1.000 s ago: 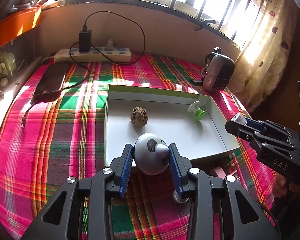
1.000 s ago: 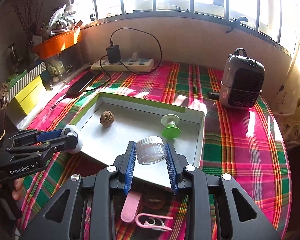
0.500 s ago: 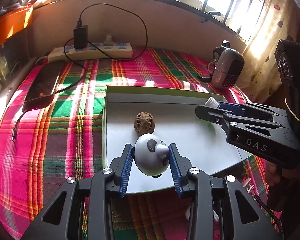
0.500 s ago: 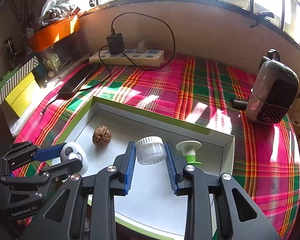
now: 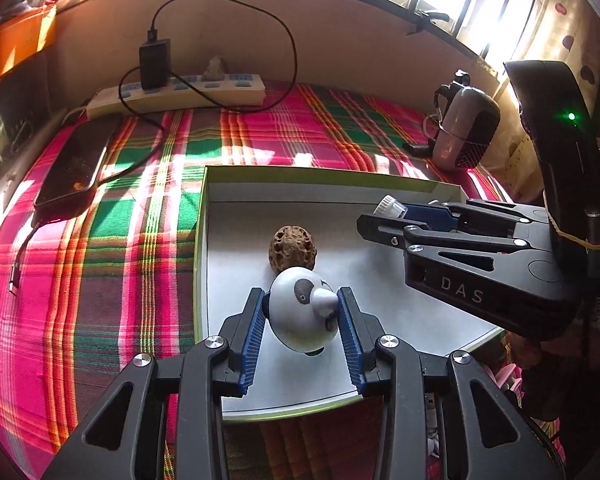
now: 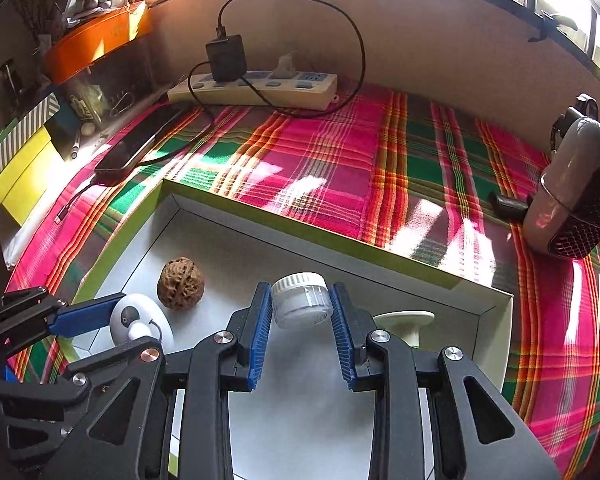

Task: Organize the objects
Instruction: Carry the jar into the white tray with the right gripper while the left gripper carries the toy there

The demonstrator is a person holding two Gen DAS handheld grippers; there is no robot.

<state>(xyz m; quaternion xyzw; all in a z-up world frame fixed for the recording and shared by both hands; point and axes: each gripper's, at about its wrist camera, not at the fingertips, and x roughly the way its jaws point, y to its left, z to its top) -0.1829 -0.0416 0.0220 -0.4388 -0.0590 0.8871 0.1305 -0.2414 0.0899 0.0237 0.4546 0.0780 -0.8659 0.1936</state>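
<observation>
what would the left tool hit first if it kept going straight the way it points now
Most likely the walnut. The left tool, shut on a panda-faced ball, points down into the white tray, and the walnut lies just ahead of the ball. Depth is unclear, so it might meet the tray floor first.

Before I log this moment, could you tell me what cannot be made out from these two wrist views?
- Green-and-white spool, right wrist view: lower half behind the right gripper; in the left wrist view, that gripper hides it entirely.
- Clear jar, left wrist view: only its white cap shows past the fingers.
- Pink items, left wrist view: mostly hidden at the tray corner.
- Panda ball underside: whether it touches the tray is unclear.
</observation>
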